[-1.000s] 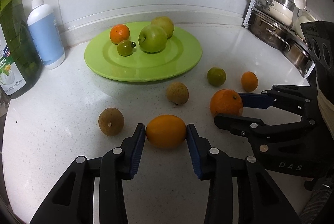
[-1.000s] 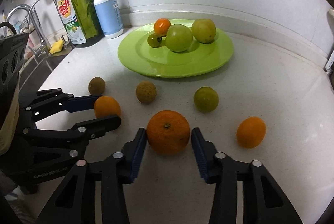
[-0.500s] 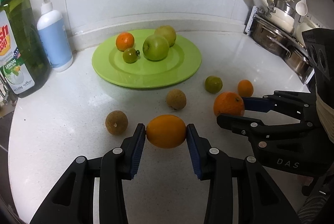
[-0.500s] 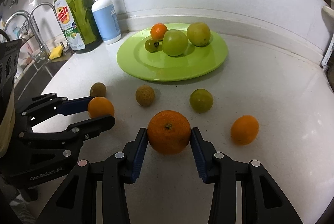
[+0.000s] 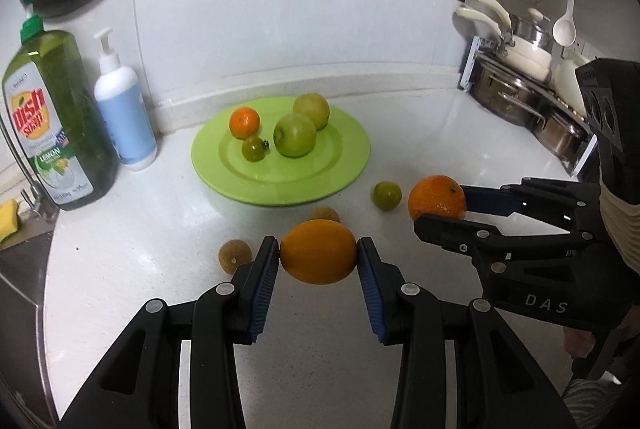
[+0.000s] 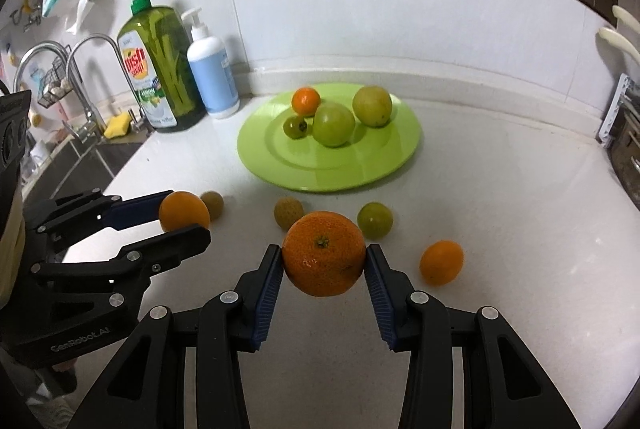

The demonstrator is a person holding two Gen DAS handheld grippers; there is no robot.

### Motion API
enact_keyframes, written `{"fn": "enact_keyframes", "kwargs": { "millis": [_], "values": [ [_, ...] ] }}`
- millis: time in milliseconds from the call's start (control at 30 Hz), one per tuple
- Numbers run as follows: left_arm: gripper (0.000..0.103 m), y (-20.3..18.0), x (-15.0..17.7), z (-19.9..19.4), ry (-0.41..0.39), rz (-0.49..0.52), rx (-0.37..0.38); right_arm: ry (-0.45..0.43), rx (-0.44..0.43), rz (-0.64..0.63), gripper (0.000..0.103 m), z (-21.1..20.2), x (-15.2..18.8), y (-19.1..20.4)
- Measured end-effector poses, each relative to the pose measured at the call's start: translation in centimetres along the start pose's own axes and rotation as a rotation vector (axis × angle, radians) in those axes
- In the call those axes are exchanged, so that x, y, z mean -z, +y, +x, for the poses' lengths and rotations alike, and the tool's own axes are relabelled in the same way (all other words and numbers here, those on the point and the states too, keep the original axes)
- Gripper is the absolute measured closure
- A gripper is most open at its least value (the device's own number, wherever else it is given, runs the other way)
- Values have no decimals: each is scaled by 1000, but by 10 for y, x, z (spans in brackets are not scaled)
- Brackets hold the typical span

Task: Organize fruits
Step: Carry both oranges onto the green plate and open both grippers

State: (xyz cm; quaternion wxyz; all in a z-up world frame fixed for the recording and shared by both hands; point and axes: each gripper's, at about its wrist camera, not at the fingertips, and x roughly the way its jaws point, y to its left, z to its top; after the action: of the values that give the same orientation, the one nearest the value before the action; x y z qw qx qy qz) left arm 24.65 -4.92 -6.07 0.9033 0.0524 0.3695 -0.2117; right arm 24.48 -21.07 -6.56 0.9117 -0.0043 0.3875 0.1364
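Glossy white counter (image 5: 400, 133) throwing back soft reflections, with a smooth, shiny green plate (image 6: 376, 165) that looks like plastic or glazed ware. Matt black plastic on the left gripper (image 5: 318, 257), ribbed blue pads (image 5: 262, 289) gripping a smooth-skinned yellow-orange fruit (image 5: 319, 257). The right gripper (image 6: 324, 259) pinches a pebbly, dimpled orange (image 6: 324, 259). Rough brown fruit (image 6: 288, 212) on the counter, waxy green apple (image 6: 333, 124), polished steel pots (image 5: 516, 97), clear plastic soap bottle (image 6: 162, 65).
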Motion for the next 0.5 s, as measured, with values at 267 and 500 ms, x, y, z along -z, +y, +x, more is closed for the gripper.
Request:
{"fn": "enact_keyframes", "kwargs": {
  "millis": [267,500],
  "values": [
    [63,-1,-19,-18,-58,3,-22,-52,-8,2,60,-16,-16,0],
    [63,-1,-38,-18,-90,-4,-47,-87,-7,-17,60,-20,-39,-4]
  ]
}}
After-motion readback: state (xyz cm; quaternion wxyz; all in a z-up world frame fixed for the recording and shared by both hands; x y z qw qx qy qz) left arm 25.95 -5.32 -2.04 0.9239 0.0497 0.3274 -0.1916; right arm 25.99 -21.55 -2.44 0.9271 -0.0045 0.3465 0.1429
